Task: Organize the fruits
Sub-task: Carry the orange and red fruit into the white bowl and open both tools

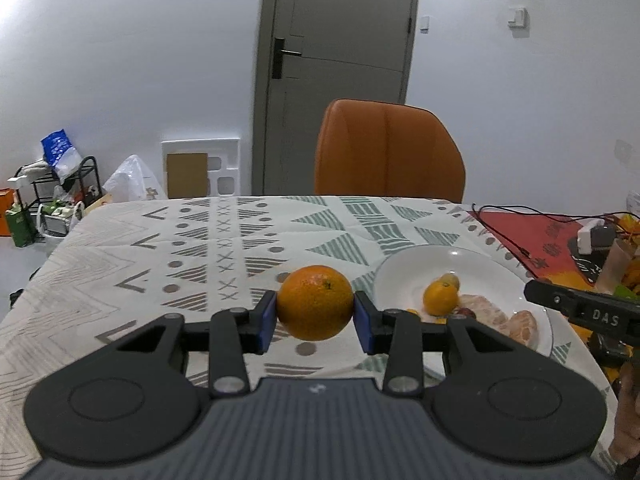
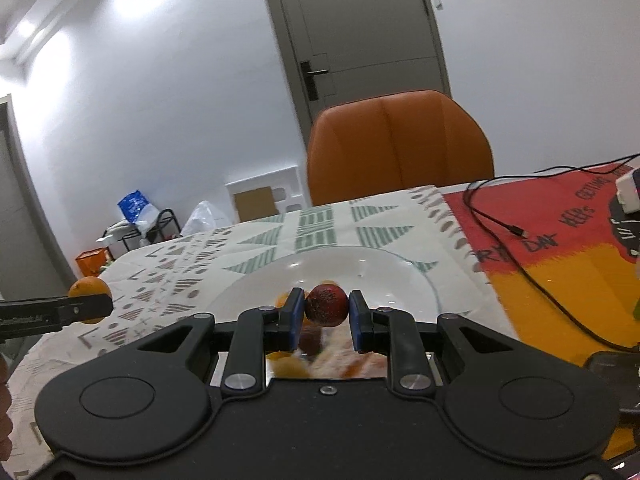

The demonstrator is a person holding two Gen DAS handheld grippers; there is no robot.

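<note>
Left wrist view: left gripper (image 1: 315, 316) at frame centre, blue pads pinching an orange (image 1: 315, 302) from both sides, lifted clear of the patterned tablecloth (image 1: 160, 248). White plate (image 1: 408, 268) to the right holds a small citrus fruit (image 1: 440, 298) and peeled segments (image 1: 520, 326). Orange chair (image 1: 388, 148) behind the table.

Right wrist view: right gripper (image 2: 325, 314) at centre, jaws narrowed onto a small dark red fruit (image 2: 326, 305), held over the plate. Fruit beneath is blurred. Black cable (image 2: 532, 272) crosses the red-and-yellow mat (image 2: 560, 300) at right.
</note>
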